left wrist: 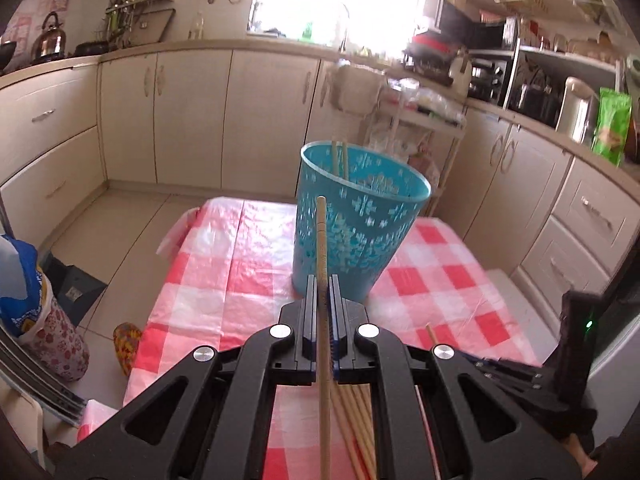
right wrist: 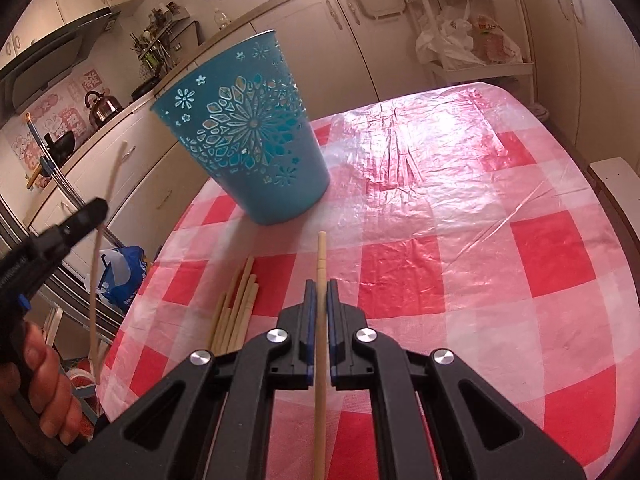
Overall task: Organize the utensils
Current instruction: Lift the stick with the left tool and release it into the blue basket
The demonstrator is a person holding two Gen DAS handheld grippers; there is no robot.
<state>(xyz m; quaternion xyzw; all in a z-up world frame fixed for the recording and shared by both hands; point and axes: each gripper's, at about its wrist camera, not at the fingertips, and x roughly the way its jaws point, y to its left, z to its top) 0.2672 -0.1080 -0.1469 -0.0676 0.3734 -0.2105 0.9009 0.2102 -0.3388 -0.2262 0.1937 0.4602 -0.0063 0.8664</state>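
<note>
A blue perforated basket (left wrist: 352, 220) stands on the red-checked table (left wrist: 224, 264), with two chopsticks (left wrist: 339, 158) leaning inside it. My left gripper (left wrist: 322, 280) is shut on a wooden chopstick (left wrist: 322, 248), held upright-forward just short of the basket. My right gripper (right wrist: 321, 284) is shut on another chopstick (right wrist: 321, 256) low over the table (right wrist: 460, 208), nearer than the basket (right wrist: 244, 132). Several loose chopsticks (right wrist: 236, 308) lie on the cloth left of the right gripper; they also show in the left wrist view (left wrist: 356, 420). The left gripper (right wrist: 86, 212) appears at the left edge of the right view.
Kitchen cabinets (left wrist: 192, 116) run behind the table. A white shelf cart with bags (right wrist: 468, 40) stands beyond the far table edge. A floral bag (left wrist: 48, 320) sits on the floor left of the table.
</note>
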